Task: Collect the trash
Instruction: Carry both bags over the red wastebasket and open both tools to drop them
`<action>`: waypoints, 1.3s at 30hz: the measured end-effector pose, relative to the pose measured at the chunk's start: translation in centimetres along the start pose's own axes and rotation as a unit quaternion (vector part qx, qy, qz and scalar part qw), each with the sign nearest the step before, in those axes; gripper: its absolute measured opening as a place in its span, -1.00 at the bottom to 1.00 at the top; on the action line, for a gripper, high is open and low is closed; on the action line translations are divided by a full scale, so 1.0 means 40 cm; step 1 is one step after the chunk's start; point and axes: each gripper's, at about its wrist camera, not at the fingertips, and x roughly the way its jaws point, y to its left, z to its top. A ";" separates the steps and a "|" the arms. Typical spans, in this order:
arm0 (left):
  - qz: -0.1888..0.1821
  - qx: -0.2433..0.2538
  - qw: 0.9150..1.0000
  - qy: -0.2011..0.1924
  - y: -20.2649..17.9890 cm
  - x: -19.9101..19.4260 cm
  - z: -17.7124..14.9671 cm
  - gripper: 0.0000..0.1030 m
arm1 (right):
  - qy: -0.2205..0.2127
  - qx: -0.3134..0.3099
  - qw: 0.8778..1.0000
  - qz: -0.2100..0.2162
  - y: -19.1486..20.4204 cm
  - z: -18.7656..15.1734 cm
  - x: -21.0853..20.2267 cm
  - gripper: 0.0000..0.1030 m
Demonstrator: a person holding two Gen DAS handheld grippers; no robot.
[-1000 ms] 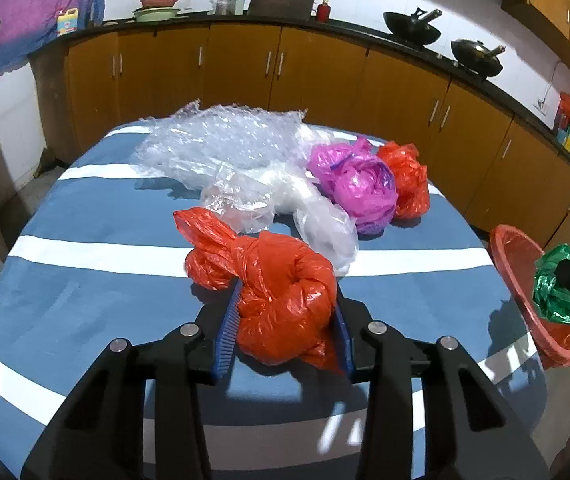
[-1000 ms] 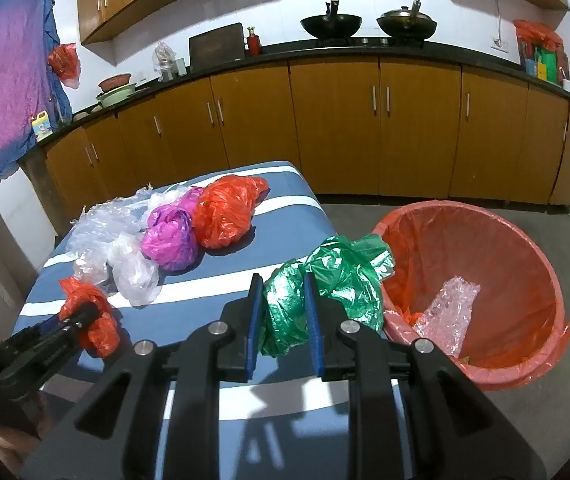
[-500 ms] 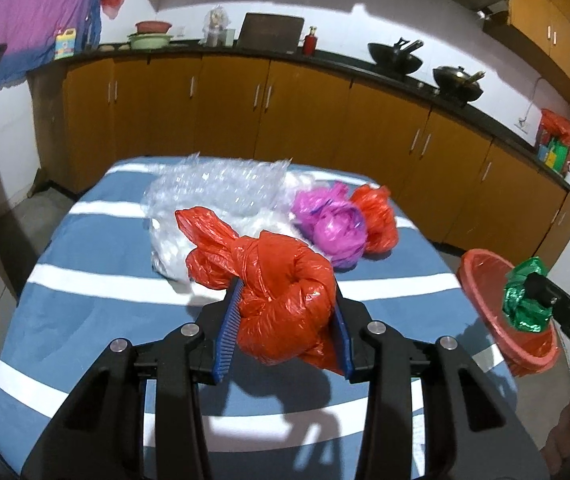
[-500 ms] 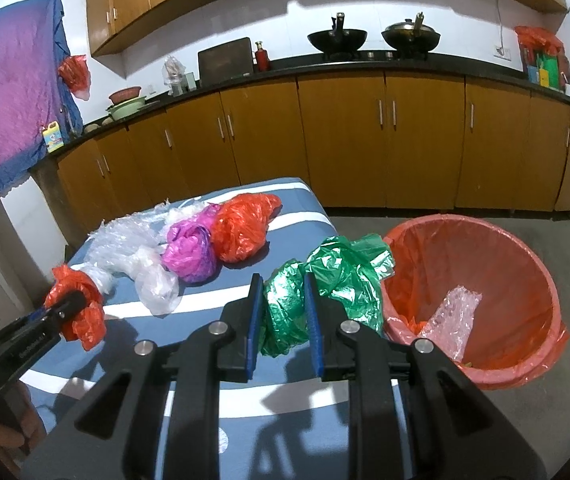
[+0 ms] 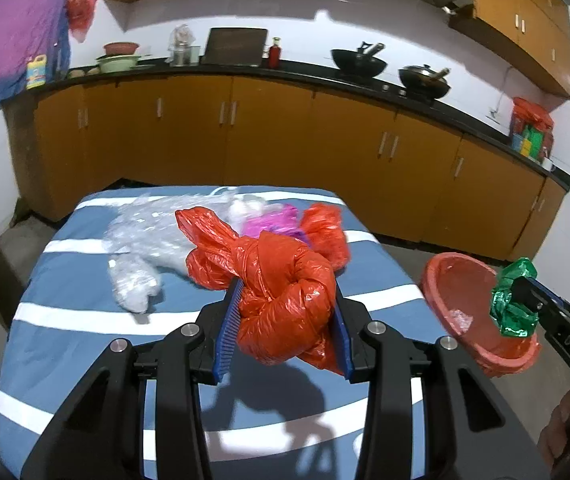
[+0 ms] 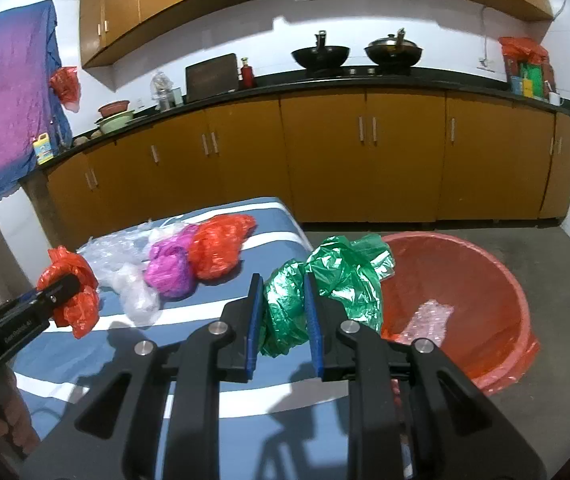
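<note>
My left gripper (image 5: 285, 312) is shut on a knotted red plastic bag (image 5: 281, 292) and holds it above the blue striped table (image 5: 85, 312); it also shows in the right wrist view (image 6: 71, 292). My right gripper (image 6: 283, 312) is shut on a crumpled green plastic bag (image 6: 325, 280), held near the table's right edge beside the red trash bin (image 6: 485, 280). The green bag also shows in the left wrist view (image 5: 511, 300), over the bin (image 5: 465, 288). A clear bubble wrap piece (image 6: 431, 316) lies in the bin.
On the table lie a purple bag (image 6: 167, 268), another red bag (image 6: 219, 248) and clear plastic bags (image 5: 141, 248). Brown cabinets (image 6: 365, 160) with a black counter stand behind. The grey floor (image 6: 545, 264) lies right of the bin.
Both grippers have risen with their bags. The left gripper has lifted the red bag off the table and the table looks farther below.
</note>
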 end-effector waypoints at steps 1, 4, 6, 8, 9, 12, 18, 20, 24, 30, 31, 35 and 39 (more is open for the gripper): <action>-0.004 0.003 1.000 0.000 -0.009 0.002 0.002 -0.21 | -0.001 0.001 1.000 -0.003 -0.009 0.002 -0.001 -0.59; -0.018 0.015 1.000 0.003 -0.048 0.010 0.010 -0.21 | -0.004 0.006 1.000 -0.014 -0.042 0.006 -0.006 -0.59; -0.027 0.023 0.999 0.004 -0.072 0.015 0.011 -0.21 | -0.006 0.010 1.000 -0.024 -0.070 0.008 -0.010 -0.59; -0.036 0.032 0.999 0.005 -0.098 0.021 0.014 -0.21 | -0.007 0.013 0.999 -0.032 -0.096 0.008 -0.011 -0.59; -0.042 0.036 0.998 0.006 -0.114 0.025 0.015 -0.21 | -0.007 0.015 0.999 -0.036 -0.110 0.009 -0.010 -0.59; -0.056 0.049 0.997 0.008 -0.157 0.038 0.018 -0.21 | -0.008 0.019 0.999 -0.048 -0.145 0.011 -0.007 -0.59; -0.079 0.065 0.995 0.018 -0.228 0.066 0.019 -0.21 | -0.009 0.029 0.997 -0.065 -0.208 0.008 0.003 -0.59; -0.089 0.070 0.993 0.023 -0.252 0.079 0.020 -0.21 | -0.009 0.034 0.997 -0.071 -0.234 0.007 0.007 -0.59; -0.108 0.081 0.990 0.030 -0.297 0.101 0.020 -0.21 | -0.008 0.042 0.996 -0.081 -0.276 0.008 0.014 -0.59; -0.140 0.106 0.984 0.038 -0.386 0.144 0.021 -0.21 | -0.008 0.051 0.994 -0.093 -0.338 0.016 0.029 -0.59; -0.144 0.110 0.983 0.039 -0.398 0.151 0.022 -0.21 | -0.008 0.052 0.994 -0.095 -0.347 0.018 0.032 -0.59; -0.160 0.126 0.978 0.044 -0.453 0.185 0.026 -0.21 | -0.009 0.058 0.993 -0.101 -0.378 0.027 0.046 -0.59; -0.174 0.144 0.973 0.048 -0.503 0.217 0.026 -0.21 | -0.012 0.062 0.993 -0.103 -0.412 0.042 0.062 -0.59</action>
